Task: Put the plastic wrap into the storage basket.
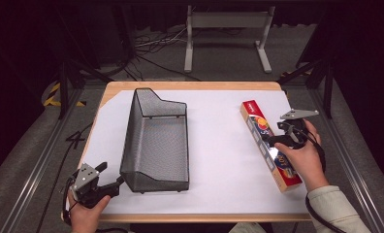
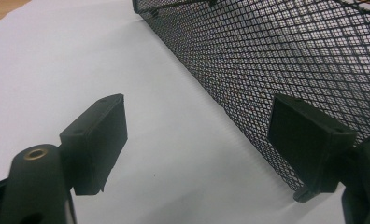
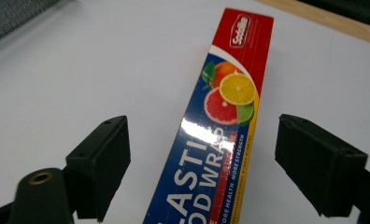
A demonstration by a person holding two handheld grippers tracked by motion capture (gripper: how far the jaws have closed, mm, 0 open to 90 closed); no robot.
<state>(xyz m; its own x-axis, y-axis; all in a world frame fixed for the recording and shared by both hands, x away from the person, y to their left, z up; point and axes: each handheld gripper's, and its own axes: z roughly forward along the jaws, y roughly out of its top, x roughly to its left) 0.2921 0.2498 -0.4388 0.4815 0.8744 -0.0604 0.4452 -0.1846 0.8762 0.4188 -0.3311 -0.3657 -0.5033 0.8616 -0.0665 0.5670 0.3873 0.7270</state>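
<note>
A long red and blue box of plastic food wrap [image 1: 268, 144] lies flat on the white sheet at the right, running from far to near. My right gripper [image 1: 283, 139] hovers over its middle, jaws wide apart. In the right gripper view the box [image 3: 220, 126] runs up between the two pads [image 3: 101, 163] with a gap on each side, so nothing is gripped. A black wire mesh basket [image 1: 156, 141] stands left of centre. My left gripper [image 1: 113, 180] rests at its near left corner, open; its mesh wall [image 2: 286, 70] lies just behind the right pad [image 2: 309, 140].
The white sheet [image 1: 219, 145] covers a wooden table [image 1: 195, 85], with bare sheet between basket and box. Beyond the far edge stand a grey metal frame [image 1: 226, 34] and loose cables on the floor. Dark rails run along both sides.
</note>
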